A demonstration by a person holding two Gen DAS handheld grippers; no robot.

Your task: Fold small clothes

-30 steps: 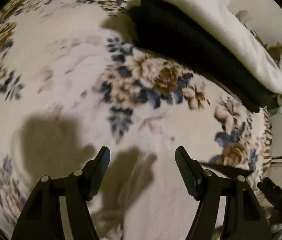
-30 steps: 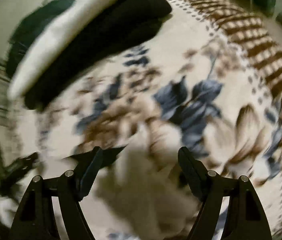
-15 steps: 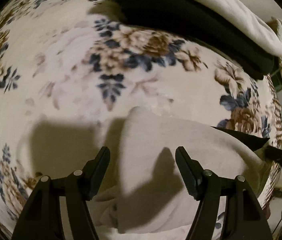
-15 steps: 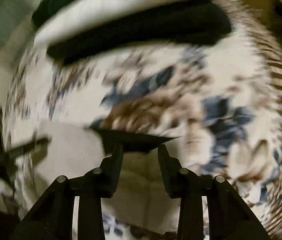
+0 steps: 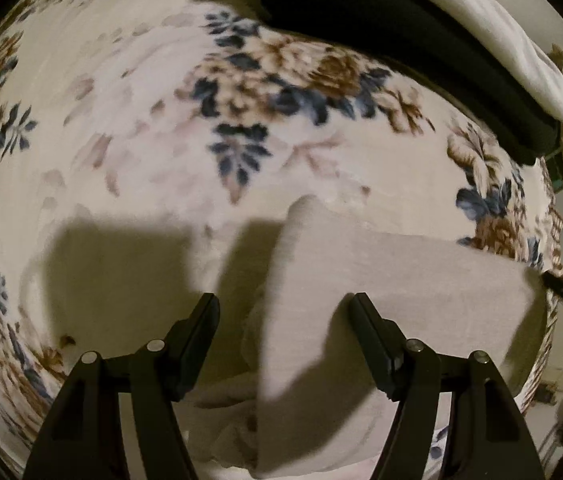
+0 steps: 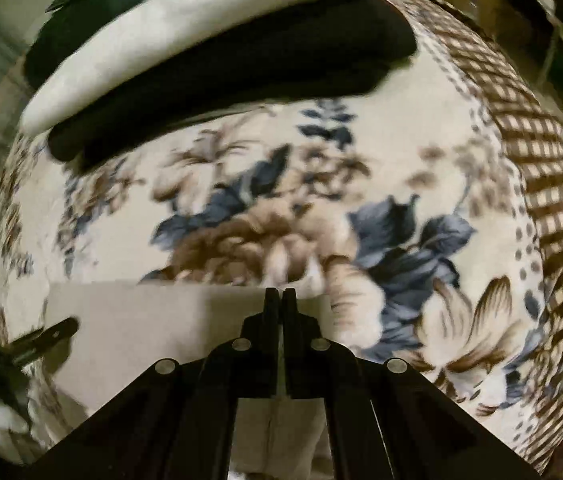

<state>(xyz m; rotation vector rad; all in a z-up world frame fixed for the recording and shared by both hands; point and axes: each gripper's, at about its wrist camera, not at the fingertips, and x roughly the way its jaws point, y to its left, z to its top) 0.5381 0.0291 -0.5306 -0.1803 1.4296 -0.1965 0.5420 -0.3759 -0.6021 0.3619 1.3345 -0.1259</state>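
Note:
A small beige garment point(image 5: 381, 280) lies on a floral blanket point(image 5: 161, 100), partly lifted into a taut sheet. My left gripper point(image 5: 283, 320) is open, its jaws wide apart, with the garment's left edge between and just beyond them. In the right wrist view my right gripper point(image 6: 280, 294) is shut on the garment's point(image 6: 153, 320) top edge and holds it raised. The left gripper's fingers point(image 6: 41, 338) show at that view's left edge.
A folded stack, a black garment point(image 5: 381, 36) under a white one point(image 5: 501, 48), lies at the far side of the blanket, also in the right wrist view point(image 6: 241, 68). The blanket's brown checked border point(image 6: 537, 152) runs along the right.
My right gripper closed from open onto the beige garment's edge and lifted it. The garment rose into the left wrist view. My left gripper stayed open.

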